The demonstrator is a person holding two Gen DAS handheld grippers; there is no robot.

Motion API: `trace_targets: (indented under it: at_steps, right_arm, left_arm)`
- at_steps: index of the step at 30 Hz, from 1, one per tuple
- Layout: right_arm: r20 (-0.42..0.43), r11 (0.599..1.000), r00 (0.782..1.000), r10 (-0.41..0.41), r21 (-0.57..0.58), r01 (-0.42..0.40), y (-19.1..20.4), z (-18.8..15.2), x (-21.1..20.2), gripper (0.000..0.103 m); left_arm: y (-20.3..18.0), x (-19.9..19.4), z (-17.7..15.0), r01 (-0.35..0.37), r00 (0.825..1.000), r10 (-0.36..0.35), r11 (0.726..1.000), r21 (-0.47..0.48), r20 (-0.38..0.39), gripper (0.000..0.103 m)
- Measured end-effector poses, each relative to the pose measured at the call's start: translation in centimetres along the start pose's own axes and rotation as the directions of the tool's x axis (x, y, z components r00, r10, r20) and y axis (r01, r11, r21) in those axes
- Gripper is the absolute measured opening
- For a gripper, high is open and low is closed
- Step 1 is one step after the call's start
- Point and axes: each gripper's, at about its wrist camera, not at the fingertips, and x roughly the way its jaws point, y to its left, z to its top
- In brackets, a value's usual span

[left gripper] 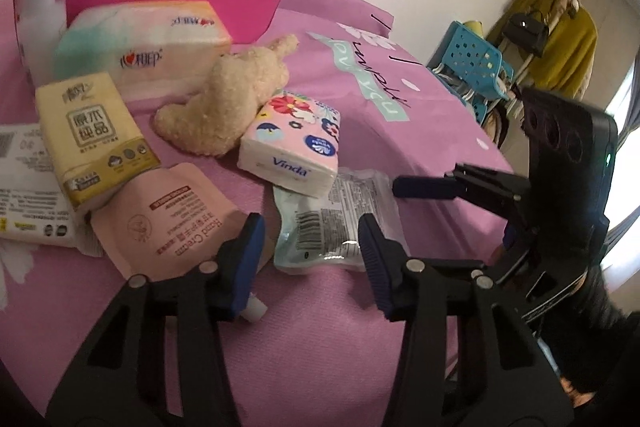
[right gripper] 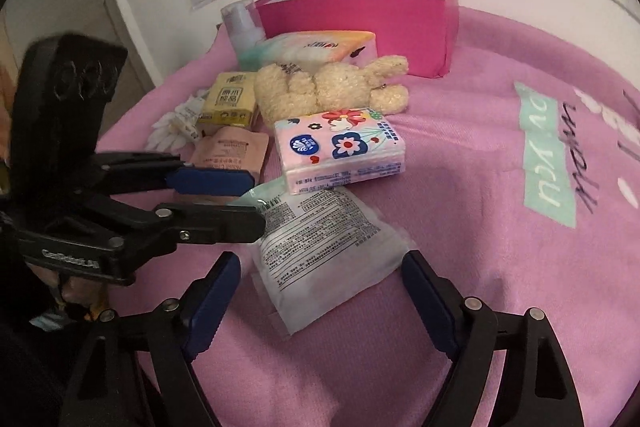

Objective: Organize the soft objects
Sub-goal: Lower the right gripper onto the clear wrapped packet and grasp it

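With both tools gaping empty, flat packet (right gripper: 320,251) straight ahead between right tool (right gripper: 320,301) fingers, long axis slanting away-left; left tool (left gripper: 310,247) alongside, equally near.

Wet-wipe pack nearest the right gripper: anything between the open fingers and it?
Nothing visible. The flat wet-wipe pack lies just ahead of the right gripper. Its far edge is tucked under the Vinda tissue pack, and the left gripper hovers at its far-left corner.
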Motion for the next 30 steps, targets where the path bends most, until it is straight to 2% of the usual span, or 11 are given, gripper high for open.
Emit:
trace_targets:
  at_steps: [3, 8, 13, 19, 21, 23, 24, 25, 27, 29, 30]
  right_arm:
    - [0.011, 0.999, 1.000, -0.001, 0.050, 0.001, -0.8, -0.3, -0.4, 0.083]
    - [0.013, 0.997, 1.000, -0.026, 0.078, 0.025, -1.0, 0.2, -0.1, 0.082]
    - [0.021, 0.994, 1.000, 0.011, 0.108, -0.013, -1.5, 0.4, -0.1, 0.084]
    - [0.092, 0.962, 0.984, 0.152, 0.214, -0.168, -2.9, -0.6, -0.9, 0.079]
    - [0.132, 0.930, 0.965, 0.226, 0.264, -0.255, -3.5, -0.9, -0.8, 0.077]
    - [0.150, 0.921, 0.960, 0.237, 0.280, -0.271, -3.6, -1.1, -0.8, 0.075]
    - [0.151, 0.919, 0.960, 0.236, 0.287, -0.271, -3.7, -1.1, -0.8, 0.065]
    - [0.144, 0.923, 0.966, 0.215, 0.293, -0.249, -3.8, -1.0, -0.8, 0.044]
    - [0.114, 0.933, 0.984, 0.134, 0.319, -0.164, -4.5, -1.0, -1.0, 0.031]
    - [0.108, 0.932, 0.990, 0.093, 0.340, -0.125, -4.9, -1.0, -1.2, 0.032]
    - [0.090, 0.943, 0.993, 0.081, 0.315, -0.105, -4.4, -0.7, -1.1, 0.039]
  left_arm:
    - [-0.1, 0.6, 0.3, 0.021, 1.000, -0.021, 1.000, -0.002, -0.021, 0.050]
    - [0.0, 1.3, 0.6, 0.024, 0.998, -0.025, 1.000, -0.017, -0.053, 0.032]
    - [0.9, 1.3, 0.5, 0.062, 0.996, -0.066, 0.995, -0.076, -0.061, 0.026]
    - [1.6, 1.1, 0.0, 0.113, 0.991, -0.121, 0.985, -0.131, -0.058, 0.023]
    - [1.6, 1.1, -0.1, 0.113, 0.991, -0.122, 0.984, -0.136, -0.058, 0.022]
    - [1.5, 1.1, -0.1, 0.110, 0.991, -0.119, 0.984, -0.137, -0.058, 0.020]
    - [1.6, 1.1, -0.2, 0.111, 0.991, -0.120, 0.984, -0.142, -0.056, 0.020]
    - [1.6, 1.1, -0.3, 0.112, 0.991, -0.121, 0.983, -0.147, -0.054, 0.019]
    - [1.5, 1.2, -0.3, 0.119, 0.990, -0.128, 0.982, -0.145, -0.057, 0.015]
    - [1.4, 1.1, -0.5, 0.132, 0.988, -0.141, 0.981, -0.141, -0.060, 0.013]
    - [1.2, 1.2, -0.6, 0.139, 0.987, -0.148, 0.981, -0.138, -0.060, 0.012]
